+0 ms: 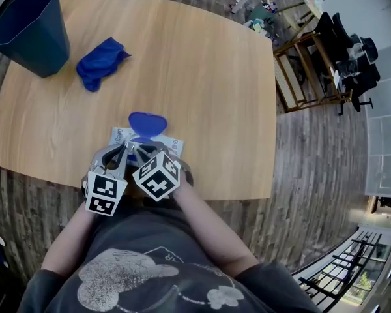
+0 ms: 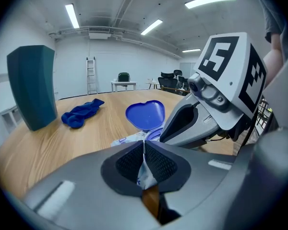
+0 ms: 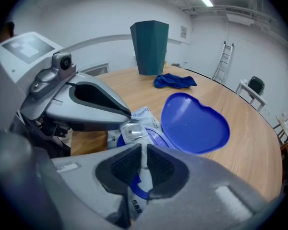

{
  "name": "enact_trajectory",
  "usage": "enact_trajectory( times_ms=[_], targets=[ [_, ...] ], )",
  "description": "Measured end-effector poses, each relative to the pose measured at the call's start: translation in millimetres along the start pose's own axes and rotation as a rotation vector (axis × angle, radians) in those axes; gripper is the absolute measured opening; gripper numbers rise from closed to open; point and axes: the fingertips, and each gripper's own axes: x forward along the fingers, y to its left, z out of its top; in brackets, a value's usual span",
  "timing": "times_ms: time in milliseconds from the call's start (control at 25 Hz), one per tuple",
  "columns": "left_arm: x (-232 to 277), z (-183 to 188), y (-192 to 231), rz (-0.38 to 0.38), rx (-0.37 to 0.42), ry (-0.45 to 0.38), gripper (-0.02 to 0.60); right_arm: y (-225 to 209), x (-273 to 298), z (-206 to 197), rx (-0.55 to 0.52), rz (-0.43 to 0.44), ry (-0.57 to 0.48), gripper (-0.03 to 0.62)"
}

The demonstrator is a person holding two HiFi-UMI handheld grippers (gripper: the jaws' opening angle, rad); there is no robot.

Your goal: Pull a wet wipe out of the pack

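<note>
The wet wipe pack [image 1: 173,143] lies flat near the table's front edge, its blue heart-shaped lid [image 1: 147,124] flipped open and standing up. My left gripper [image 1: 119,151] is shut on the pack's near film edge [image 2: 145,174], which shows pinched between the pads in the left gripper view. Right beside it, my right gripper [image 1: 141,150] is over the pack's opening. In the right gripper view the right gripper [image 3: 144,159] is shut on a white wet wipe [image 3: 144,150] that rises from the blue opening ring [image 3: 156,137] below the lid [image 3: 194,123].
A dark teal bin [image 1: 32,28] stands at the table's far left, with a crumpled blue cloth [image 1: 99,62] beside it. A wooden rack [image 1: 306,70] stands on the floor past the table's right edge. The table's front edge runs just under my grippers.
</note>
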Motion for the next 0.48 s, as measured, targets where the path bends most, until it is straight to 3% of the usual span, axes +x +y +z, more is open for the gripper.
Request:
enact_trajectory(
  times_ms=[480],
  targets=[
    [-3, 1, 0, -0.006, 0.002, 0.001, 0.031, 1, -16, 7, -0.014, -0.025, -0.075, 0.002]
  ],
)
